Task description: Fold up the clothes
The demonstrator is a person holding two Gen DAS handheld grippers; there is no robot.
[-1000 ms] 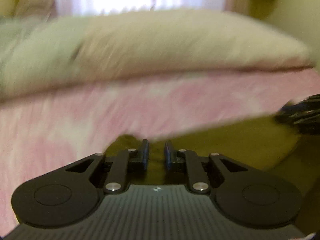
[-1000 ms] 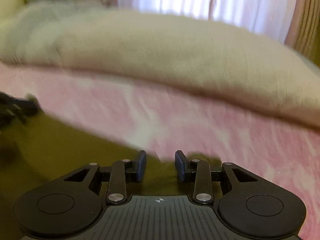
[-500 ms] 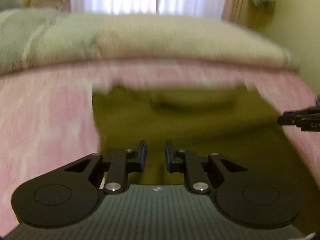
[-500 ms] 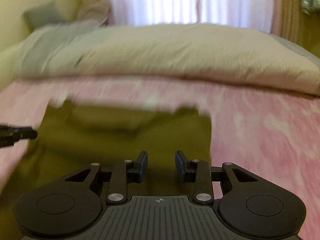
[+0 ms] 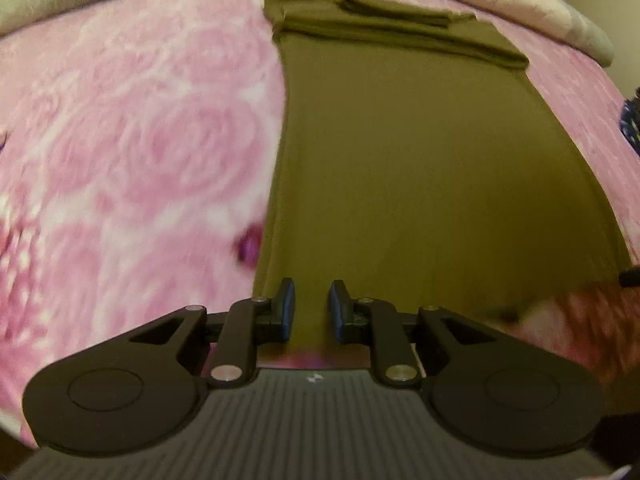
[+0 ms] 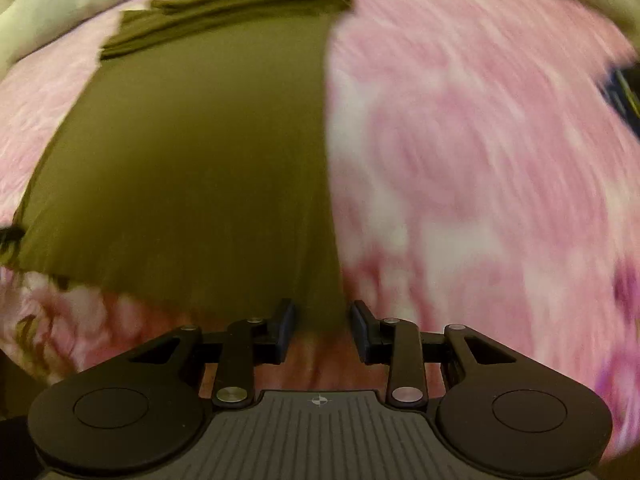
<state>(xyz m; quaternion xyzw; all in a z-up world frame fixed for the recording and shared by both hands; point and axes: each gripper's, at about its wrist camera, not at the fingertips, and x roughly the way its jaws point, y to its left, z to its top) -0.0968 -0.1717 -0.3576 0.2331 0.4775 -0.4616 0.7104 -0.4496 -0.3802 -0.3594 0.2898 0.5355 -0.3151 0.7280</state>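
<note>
The olive garment (image 5: 420,160) is lying spread flat on the pink bed (image 5: 140,140), running from its near hem at 6 o'clock out to a doubled-over band (image 5: 392,16) at 12 o'clock, just short of the duvet (image 5: 552,12). Its long sides are looking straight and its face smooth, so the spreading step is ending.

The left gripper (image 5: 311,308) is sitting at the near-left corner. Its jaws have just been opening and are standing apart, with the corner's cloth showing between them and seemingly no longer pinched. The right gripper (image 6: 322,330) is sitting at the near-right corner with the cloth running into its gap. Through the blur I cannot tell whether its pads are pressing on it.

To finish this well, both corners should be coming down level with each other, so the hem is lying square rather than skewed toward 5 or 7 o'clock. The releases should be matching, since one side tugging alone would be dragging a crease across the middle. After that, the grippers should be backing straight off toward 6 o'clock without snagging the hem, then re-gripping both corners for a fold toward 12 o'clock.
</note>
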